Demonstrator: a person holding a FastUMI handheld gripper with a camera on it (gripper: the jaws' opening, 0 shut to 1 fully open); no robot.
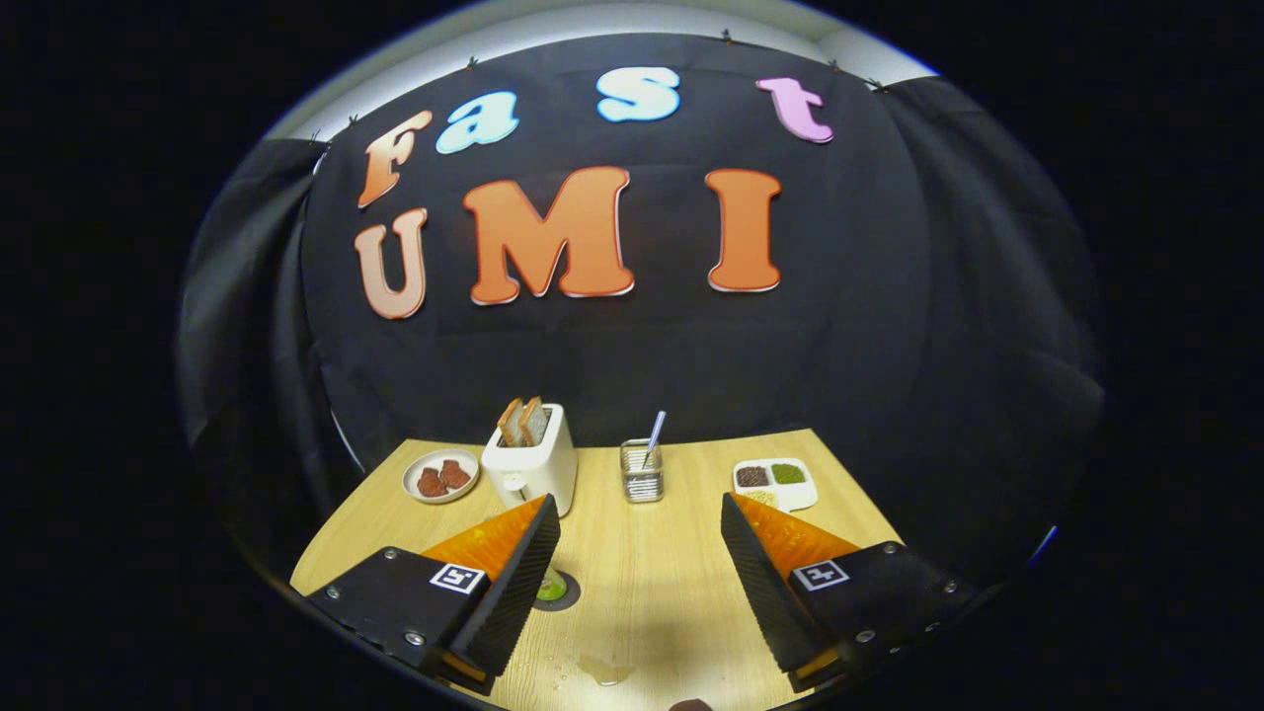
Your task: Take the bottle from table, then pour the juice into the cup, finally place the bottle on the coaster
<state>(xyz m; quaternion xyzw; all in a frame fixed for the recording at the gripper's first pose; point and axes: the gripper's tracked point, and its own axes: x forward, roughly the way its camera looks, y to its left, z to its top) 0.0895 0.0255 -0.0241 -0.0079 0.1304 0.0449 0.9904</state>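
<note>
Across the wooden table (632,583) we hold our gripper (640,521) with its fingers wide apart and nothing between them. Beyond them stand a white toaster (533,464) with bread, a metal holder (642,472) and a plate of meat (440,476). Beside the left finger (513,578) peeks a green-topped object (552,589), possibly the bottle; we cannot tell.

The gripper (640,521) hangs above the table (652,583), tilted down toward it. Its two fingers (513,583) are spread wide apart with bare tabletop showing between them; their ribbed black pads face each other and grip nothing.
</note>
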